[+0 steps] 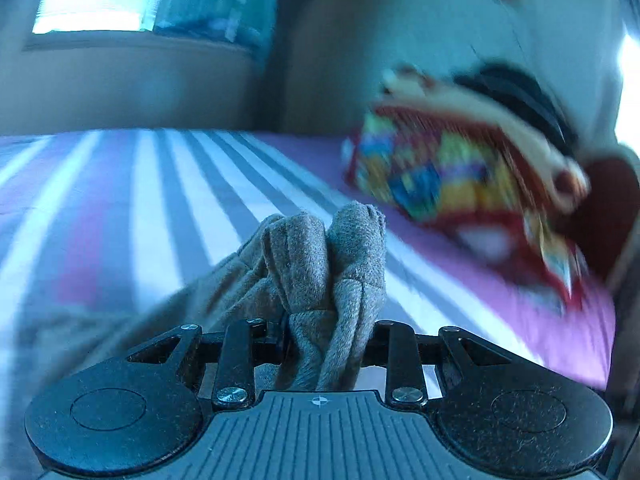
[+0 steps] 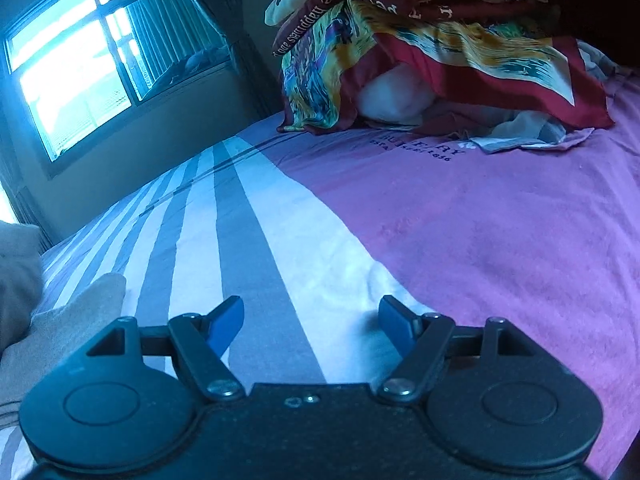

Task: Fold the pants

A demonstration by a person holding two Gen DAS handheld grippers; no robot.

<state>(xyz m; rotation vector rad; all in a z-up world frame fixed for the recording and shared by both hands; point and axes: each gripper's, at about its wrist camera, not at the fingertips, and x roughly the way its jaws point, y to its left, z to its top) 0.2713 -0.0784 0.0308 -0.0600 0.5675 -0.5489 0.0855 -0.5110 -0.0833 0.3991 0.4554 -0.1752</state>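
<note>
The pants (image 1: 320,256) are grey-brown, soft and fuzzy. In the left wrist view a thick bunch of them stands up between the jaws of my left gripper (image 1: 326,332), which is shut on it; the rest trails down to the lower left over the bed. The fingertips are hidden by the cloth. In the right wrist view my right gripper (image 2: 311,322) hangs open over the striped sheet, with nothing between its blue pads (image 2: 228,324). A part of the pants (image 2: 68,320) lies at that view's left edge, apart from the right gripper.
The bed carries a sheet (image 2: 248,240) with grey and white stripes and a pink part (image 2: 480,220). A pile of colourful bedding (image 2: 420,40) sits at its far end, seen blurred as the pile (image 1: 452,168) from the left. A window (image 2: 76,68) is at the back left.
</note>
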